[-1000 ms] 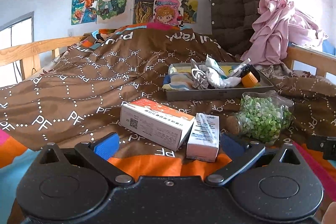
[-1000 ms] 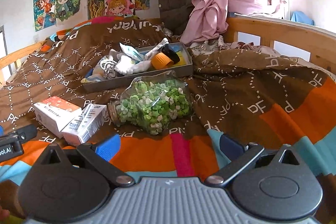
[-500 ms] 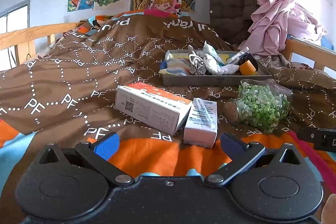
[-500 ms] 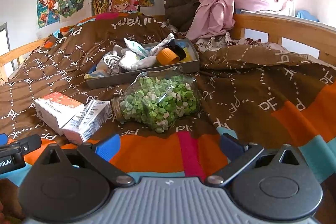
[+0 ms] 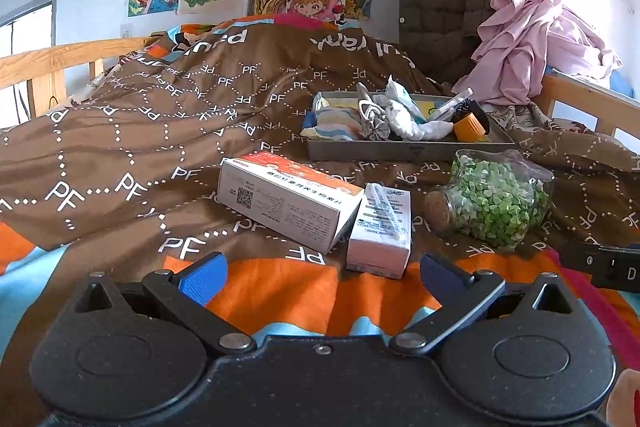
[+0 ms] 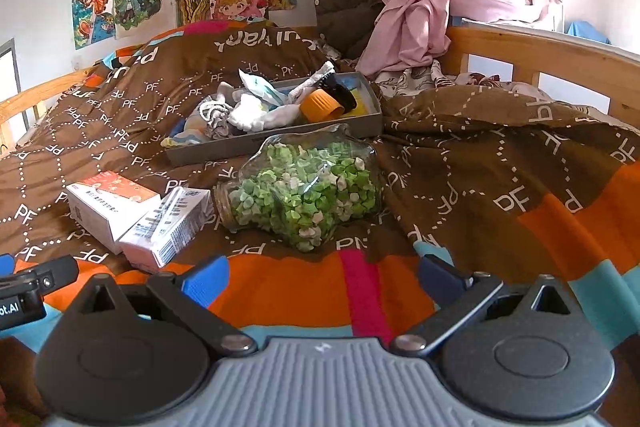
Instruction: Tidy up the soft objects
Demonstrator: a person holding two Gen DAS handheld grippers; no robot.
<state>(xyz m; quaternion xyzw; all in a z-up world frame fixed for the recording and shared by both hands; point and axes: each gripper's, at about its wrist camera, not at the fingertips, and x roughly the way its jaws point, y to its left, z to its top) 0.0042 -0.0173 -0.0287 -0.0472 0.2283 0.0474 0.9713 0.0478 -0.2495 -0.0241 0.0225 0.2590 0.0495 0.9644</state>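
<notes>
- Left wrist view: the brown quilt printed with white "PF" letters (image 5: 168, 131) covers the bed and carries everything; the landmark is the shallow grey rectangular tray (image 5: 404, 149) lying on it.
- Behind the tray, a pink crumpled garment (image 5: 520, 39) hangs over the wooden bed rail.
- In front of the tray to its right lies a clear glass jar of green paper stars with a cork stopper (image 6: 304, 191), on its side.
- In front of the tray to its left lie a white-and-orange cardboard box (image 5: 284, 199) and, touching it, a smaller white-and-pink carton (image 5: 382, 227).
- Inside the tray sit the soft things: a striped folded cloth (image 5: 332, 125), a grey drawstring pouch (image 5: 374, 119) and white bunched socks (image 5: 416, 125), beside an orange ribbed cap (image 5: 468, 127).
- The left gripper (image 5: 320, 267) and right gripper (image 6: 322, 275) hover short of the boxes and jar, jaws spread wide, holding nothing.
- Judgement: soft items already in the tray fits either sorting under way or finished, so no step is settled.
</notes>
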